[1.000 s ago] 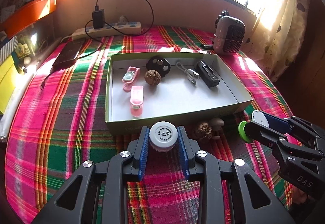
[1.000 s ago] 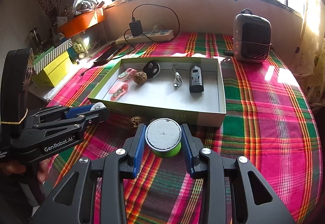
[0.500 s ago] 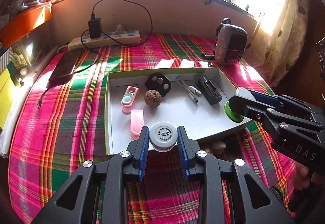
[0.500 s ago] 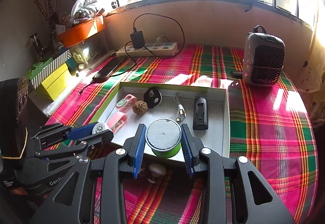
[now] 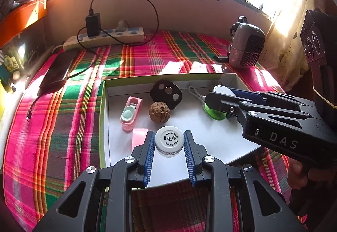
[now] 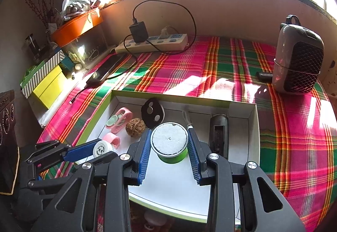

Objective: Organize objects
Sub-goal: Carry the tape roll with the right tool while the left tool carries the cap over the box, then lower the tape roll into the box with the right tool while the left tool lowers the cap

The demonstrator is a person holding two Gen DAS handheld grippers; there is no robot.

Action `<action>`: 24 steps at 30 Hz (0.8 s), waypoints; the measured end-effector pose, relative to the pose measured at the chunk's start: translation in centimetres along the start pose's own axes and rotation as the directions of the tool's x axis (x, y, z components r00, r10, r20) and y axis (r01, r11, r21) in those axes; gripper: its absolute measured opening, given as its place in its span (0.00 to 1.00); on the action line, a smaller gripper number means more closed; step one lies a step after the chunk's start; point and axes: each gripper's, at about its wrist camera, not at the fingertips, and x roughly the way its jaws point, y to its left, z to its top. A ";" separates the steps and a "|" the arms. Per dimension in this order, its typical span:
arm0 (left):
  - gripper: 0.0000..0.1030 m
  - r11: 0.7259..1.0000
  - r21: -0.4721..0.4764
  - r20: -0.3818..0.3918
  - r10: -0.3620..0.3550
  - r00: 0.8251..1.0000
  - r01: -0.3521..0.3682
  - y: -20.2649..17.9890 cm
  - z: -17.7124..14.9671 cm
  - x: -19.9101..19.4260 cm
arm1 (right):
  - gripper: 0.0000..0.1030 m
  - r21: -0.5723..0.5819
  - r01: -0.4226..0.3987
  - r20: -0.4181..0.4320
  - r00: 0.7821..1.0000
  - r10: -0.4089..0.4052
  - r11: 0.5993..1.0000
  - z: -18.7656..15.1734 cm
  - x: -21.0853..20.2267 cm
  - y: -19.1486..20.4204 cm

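My left gripper is shut on a small white capped bottle and holds it over the near left part of the white box. It also shows in the right wrist view. My right gripper is shut on a green tub with a white lid, held over the middle of the box. In the left wrist view the right gripper and the tub are on the right. In the box lie a walnut, two pink items, a black fob, a cable and a black charger.
A plaid cloth covers the table. At the back are a power strip with a plugged charger, a phone and a small grey heater. Boxes stand at the far left. A small mushroom-shaped item lies before the box.
Both grippers have moved forward from in front of the box to over its inside, each still holding its item.
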 end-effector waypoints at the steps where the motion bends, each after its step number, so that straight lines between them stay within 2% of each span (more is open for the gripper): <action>1: 0.25 1.000 0.001 -0.002 0.001 1.000 -0.001 0.0 0.1 0.2 | 0.34 0.002 -0.006 -0.004 1.000 0.006 1.000 0.1 0.3 -0.1; 15: 0.25 1.000 0.009 -0.035 0.006 0.999 -0.006 0.2 0.4 2.4 | 0.34 0.005 -0.038 -0.060 0.997 0.039 0.999 1.3 3.7 -0.1; 24: 0.25 1.000 0.011 -0.034 0.015 0.999 -0.014 0.3 0.8 3.0 | 0.34 -0.030 0.008 -0.072 0.997 -0.010 1.000 1.5 4.8 0.0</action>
